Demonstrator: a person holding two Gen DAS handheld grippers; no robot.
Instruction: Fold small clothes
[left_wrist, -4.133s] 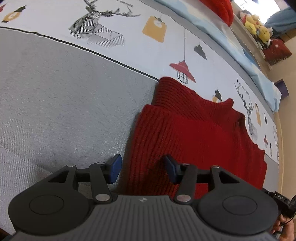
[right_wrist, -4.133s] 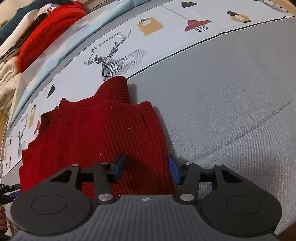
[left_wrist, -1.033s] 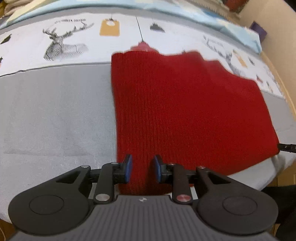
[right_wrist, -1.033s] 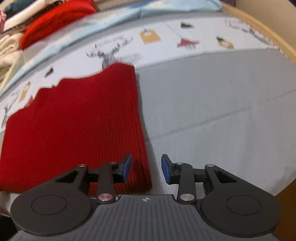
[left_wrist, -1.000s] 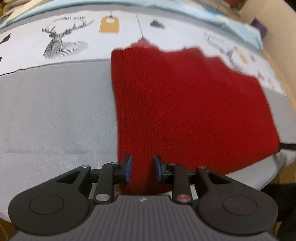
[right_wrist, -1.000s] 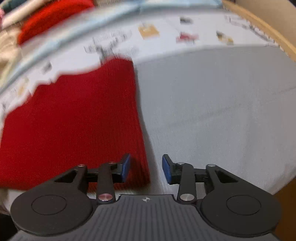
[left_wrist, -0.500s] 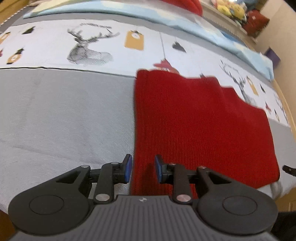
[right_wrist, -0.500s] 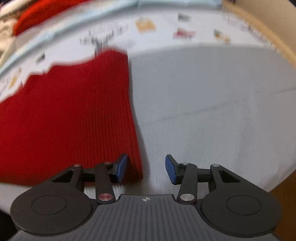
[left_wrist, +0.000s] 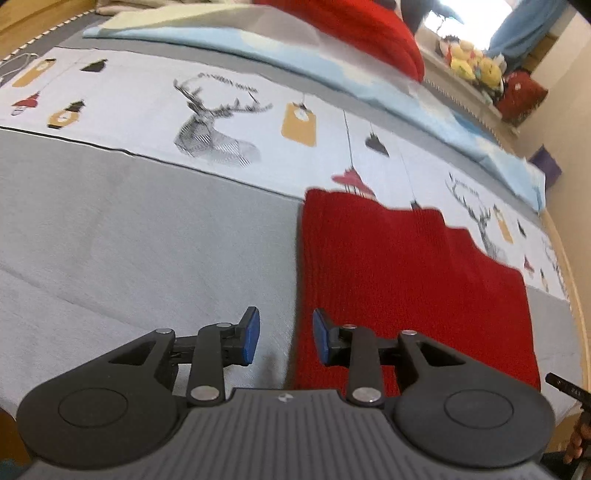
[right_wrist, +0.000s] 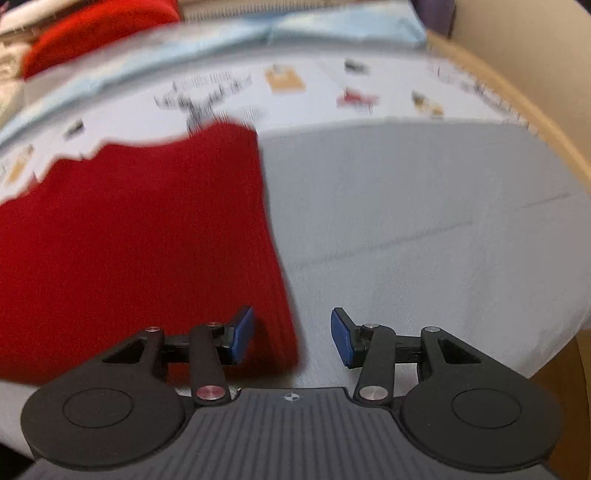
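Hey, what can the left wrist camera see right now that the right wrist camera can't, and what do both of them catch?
Left wrist only: the left gripper, jaws opening with nothing between them, stuffed toys on a far ledge, and a sharp deer print.

Right wrist only: the right gripper, jaws apart over the sweater's near corner, and the curved wooden edge of the bed.

Both: the folded red sweater lying flat on the grey bedcover, and another red garment at the back.

Red ribbed sweater (left_wrist: 399, 280), grey deer-print bedspread (left_wrist: 155, 236)
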